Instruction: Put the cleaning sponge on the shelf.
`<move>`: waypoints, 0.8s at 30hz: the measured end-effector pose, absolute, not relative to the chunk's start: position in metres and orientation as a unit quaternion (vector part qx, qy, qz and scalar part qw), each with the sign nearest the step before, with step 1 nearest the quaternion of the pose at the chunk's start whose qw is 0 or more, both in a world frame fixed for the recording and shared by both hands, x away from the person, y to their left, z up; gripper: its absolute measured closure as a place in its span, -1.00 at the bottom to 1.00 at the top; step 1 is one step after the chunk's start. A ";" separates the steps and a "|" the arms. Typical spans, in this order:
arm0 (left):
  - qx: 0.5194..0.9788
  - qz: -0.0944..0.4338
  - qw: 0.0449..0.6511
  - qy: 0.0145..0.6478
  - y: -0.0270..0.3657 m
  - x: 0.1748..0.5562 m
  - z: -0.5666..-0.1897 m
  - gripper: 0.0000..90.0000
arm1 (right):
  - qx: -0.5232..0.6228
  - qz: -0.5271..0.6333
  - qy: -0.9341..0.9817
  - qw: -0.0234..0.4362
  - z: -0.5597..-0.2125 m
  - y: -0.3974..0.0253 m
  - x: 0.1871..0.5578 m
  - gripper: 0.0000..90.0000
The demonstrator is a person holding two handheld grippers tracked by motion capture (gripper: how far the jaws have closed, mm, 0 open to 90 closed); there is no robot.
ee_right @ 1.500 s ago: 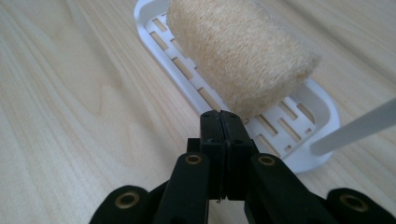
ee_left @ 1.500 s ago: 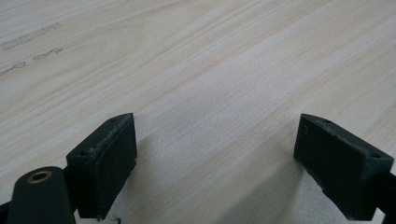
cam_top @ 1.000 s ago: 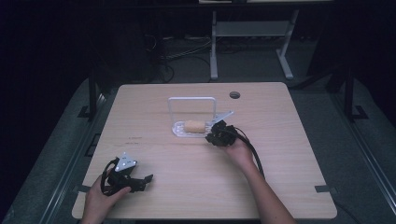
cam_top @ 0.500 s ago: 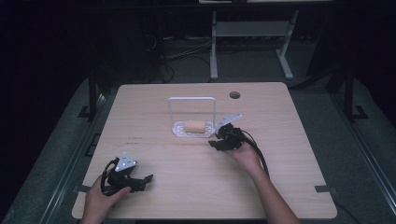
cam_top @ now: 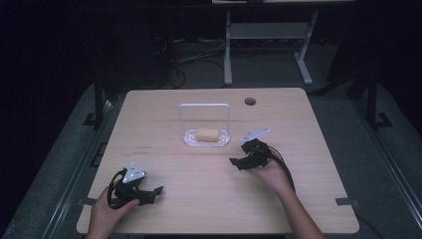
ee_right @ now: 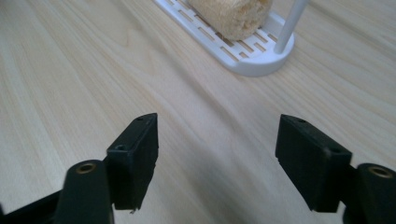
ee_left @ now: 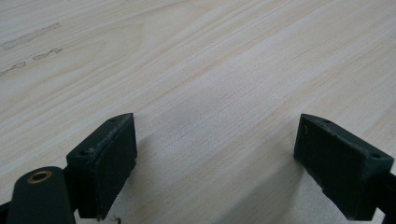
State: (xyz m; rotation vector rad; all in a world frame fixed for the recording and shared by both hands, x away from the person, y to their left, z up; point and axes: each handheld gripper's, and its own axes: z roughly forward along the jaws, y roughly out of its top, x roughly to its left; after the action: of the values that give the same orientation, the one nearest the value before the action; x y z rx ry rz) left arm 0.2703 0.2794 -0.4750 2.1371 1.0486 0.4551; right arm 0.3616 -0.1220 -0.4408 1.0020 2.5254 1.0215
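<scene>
A tan bread roll [cam_top: 207,134] lies on a white slotted rack [cam_top: 190,139] with a tall wire hoop near the middle of the table. In the right gripper view the roll [ee_right: 233,16] and the rack [ee_right: 254,58] sit ahead, beyond the jaws. My right gripper [cam_top: 238,163] stands open and empty, a little to the right of the rack and nearer the person. Low on the left, my left gripper [cam_top: 155,191] rests on the wood, open, with bare tabletop between its jaws [ee_left: 215,158].
The light wooden table [cam_top: 308,129] has a round cable hole [cam_top: 250,101] at the back right. A white stand's legs [cam_top: 228,55] rise on the floor behind the table. Faint marks [cam_top: 142,148] show on the wood left of the rack.
My right gripper has drawn back from the rack toward the person and to the right, leaving the roll on the rack. The left gripper has stayed put.
</scene>
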 end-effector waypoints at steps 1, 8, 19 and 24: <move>0.825 0.176 0.351 0.405 0.279 0.270 -0.475 -0.72 | 0.343 0.349 0.864 0.120 -0.441 -0.124 0.360 -0.40; 0.826 0.176 0.352 0.404 0.279 0.270 -0.475 -0.72 | 0.347 0.354 0.860 0.123 -0.443 -0.135 0.350 -0.50; 0.825 0.177 0.352 0.404 0.279 0.270 -0.475 -0.72 | 0.361 0.358 0.851 0.130 -0.448 -0.156 0.329 -0.65; 0.825 0.177 0.352 0.404 0.279 0.270 -0.475 -0.72 | 0.368 0.359 0.846 0.143 -0.451 -0.167 0.319 -0.70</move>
State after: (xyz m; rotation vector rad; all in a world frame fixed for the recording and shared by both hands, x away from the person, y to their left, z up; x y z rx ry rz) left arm 0.2704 0.2794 -0.4752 2.1353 1.0461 0.4575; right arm 0.3188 -0.1668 -0.4505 1.0600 2.4402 1.0346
